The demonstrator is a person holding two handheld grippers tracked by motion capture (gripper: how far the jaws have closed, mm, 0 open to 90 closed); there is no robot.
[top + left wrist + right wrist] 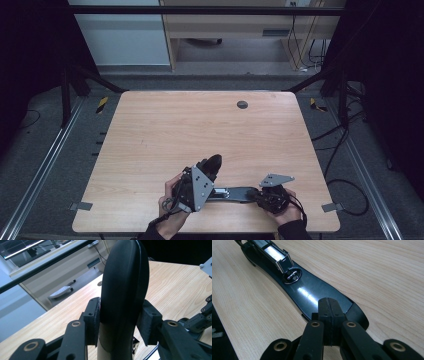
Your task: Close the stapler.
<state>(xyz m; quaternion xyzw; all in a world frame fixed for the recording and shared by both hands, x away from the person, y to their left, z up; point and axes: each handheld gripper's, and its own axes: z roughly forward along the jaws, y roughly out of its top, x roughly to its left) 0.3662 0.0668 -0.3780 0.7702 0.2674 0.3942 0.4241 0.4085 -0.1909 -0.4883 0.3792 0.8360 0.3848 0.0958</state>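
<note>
No text, label, brand, number or sign can be read in any of the pictures. The black stapler (pixel 312 293) bears no legible marking, and neither does the wooden counter (pixel 200 135).
</note>
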